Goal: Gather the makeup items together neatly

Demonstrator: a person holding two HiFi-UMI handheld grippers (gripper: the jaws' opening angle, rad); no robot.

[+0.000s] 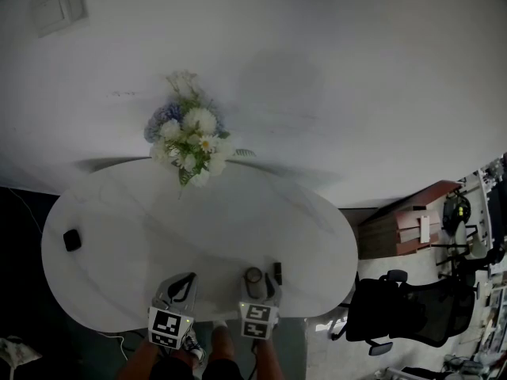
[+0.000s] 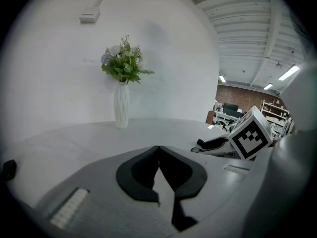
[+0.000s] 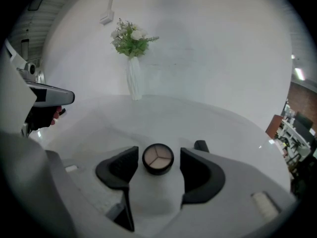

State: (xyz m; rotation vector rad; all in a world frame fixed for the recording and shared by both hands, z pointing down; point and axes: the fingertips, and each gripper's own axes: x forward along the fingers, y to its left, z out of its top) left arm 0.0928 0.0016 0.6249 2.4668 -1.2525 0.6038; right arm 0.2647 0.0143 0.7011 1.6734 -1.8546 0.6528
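A round black compact (image 3: 158, 159) with three beige powder wedges sits on the white oval table (image 1: 119, 212) between the jaws of my right gripper (image 3: 158, 152). Those jaws stand open, with a small gap on each side of the compact. A slim black makeup item (image 3: 201, 146) lies just past the right jaw; in the head view this black makeup item (image 1: 277, 273) is beside the compact (image 1: 253, 275). A small dark makeup item (image 1: 72, 240) lies alone near the table's left edge. My left gripper (image 2: 158, 151) hovers at the near edge, shut, with nothing in it.
A white vase of flowers (image 1: 190, 141) stands at the table's far side against a white wall. A black office chair (image 1: 412, 307) and a wooden cabinet (image 1: 404, 228) stand to the right of the table. The person's shoes show below the near edge.
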